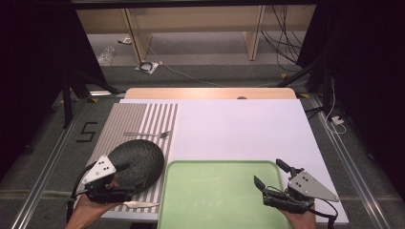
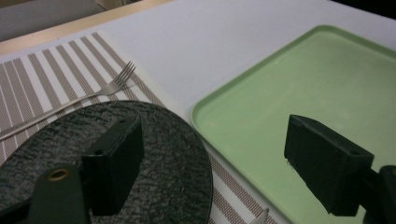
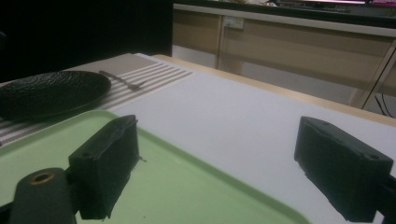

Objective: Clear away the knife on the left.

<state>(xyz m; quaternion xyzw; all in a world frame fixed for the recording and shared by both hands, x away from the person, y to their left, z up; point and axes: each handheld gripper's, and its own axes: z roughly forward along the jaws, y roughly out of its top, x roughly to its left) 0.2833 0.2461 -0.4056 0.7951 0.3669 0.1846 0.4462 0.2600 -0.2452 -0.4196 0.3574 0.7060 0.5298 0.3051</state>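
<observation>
black plate on striped mat, green tray, no readable writing

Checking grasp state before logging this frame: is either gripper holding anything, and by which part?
Nothing is held. The left gripper hangs open over the dark round textured plate; the right gripper is open above the green plastic tray.

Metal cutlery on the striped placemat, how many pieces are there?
2: a silver fork beyond the black textured plate, and a silver piece at the placemat's near edge, partly hidden by the left gripper.
</observation>
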